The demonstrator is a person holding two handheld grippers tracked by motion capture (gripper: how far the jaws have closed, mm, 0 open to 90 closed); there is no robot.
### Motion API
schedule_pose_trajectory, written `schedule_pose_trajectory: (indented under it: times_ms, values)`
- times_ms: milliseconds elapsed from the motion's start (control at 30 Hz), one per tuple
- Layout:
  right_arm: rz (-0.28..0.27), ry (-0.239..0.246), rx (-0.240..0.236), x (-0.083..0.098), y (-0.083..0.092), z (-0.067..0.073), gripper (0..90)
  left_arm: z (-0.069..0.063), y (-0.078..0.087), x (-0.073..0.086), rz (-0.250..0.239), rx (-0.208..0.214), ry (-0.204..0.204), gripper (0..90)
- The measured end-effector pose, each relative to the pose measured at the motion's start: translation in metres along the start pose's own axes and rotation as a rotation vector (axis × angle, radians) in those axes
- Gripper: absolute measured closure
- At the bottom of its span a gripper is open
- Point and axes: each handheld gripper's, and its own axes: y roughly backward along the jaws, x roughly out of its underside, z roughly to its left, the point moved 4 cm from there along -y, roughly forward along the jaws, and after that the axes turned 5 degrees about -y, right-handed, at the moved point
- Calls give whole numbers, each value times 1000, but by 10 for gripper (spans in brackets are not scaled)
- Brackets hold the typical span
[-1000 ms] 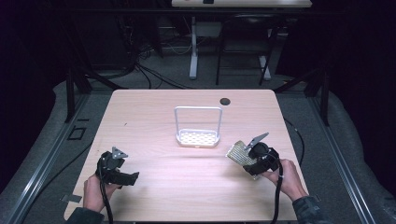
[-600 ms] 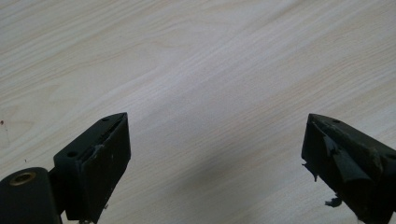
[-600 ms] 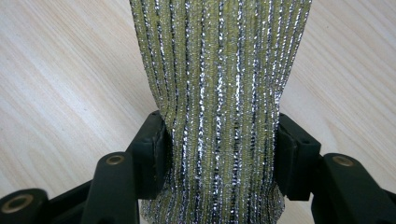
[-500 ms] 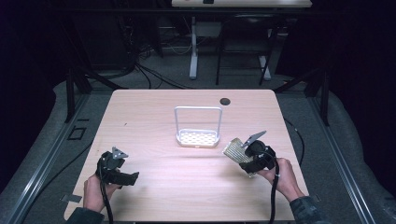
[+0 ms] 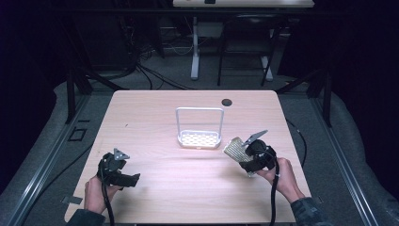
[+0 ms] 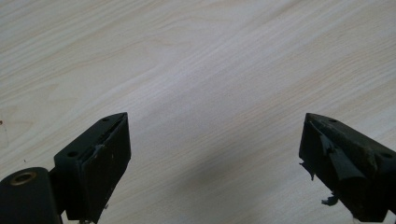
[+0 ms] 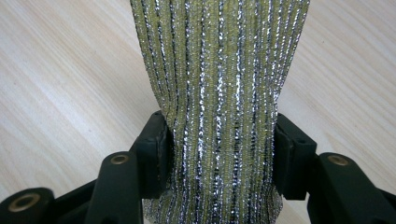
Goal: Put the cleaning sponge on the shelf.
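A yellow sponge (image 7: 219, 70) with a silver glitter weave stands up from my right gripper (image 7: 222, 144). Both pads press into its sides and pinch it narrower there; the jaws have just been closing on it. From above, the sponge (image 5: 235, 148) tilts up and to the left of my right gripper (image 5: 243, 159), at the table's right side. My left gripper (image 5: 128, 179) rests low at the front left. Its jaws stand wide apart in the left gripper view (image 6: 215, 154), with bare wood between them.
A white rack (image 5: 199, 108), a wire frame over a perforated base, stands mid-table just left of the sponge. A black round grommet (image 5: 227, 101) sits near the far edge. The light wooden table (image 5: 188, 193) is ringed by dark floor, cables and metal frames.
My right hand with the sponge has edged slightly to the left. The left gripper has kept still.
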Motion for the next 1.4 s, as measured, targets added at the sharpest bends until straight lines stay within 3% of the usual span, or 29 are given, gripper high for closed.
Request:
schedule_pose_trajectory:
  times_ms: [733,1400]
  values:
    - [-33,-20,-7,-18,-5,15,508,-1,1,0,-3,-3,3,96]
    - [-44,2,-13,-52,-17,44,502,0,2,0,-4,-8,-4,104]
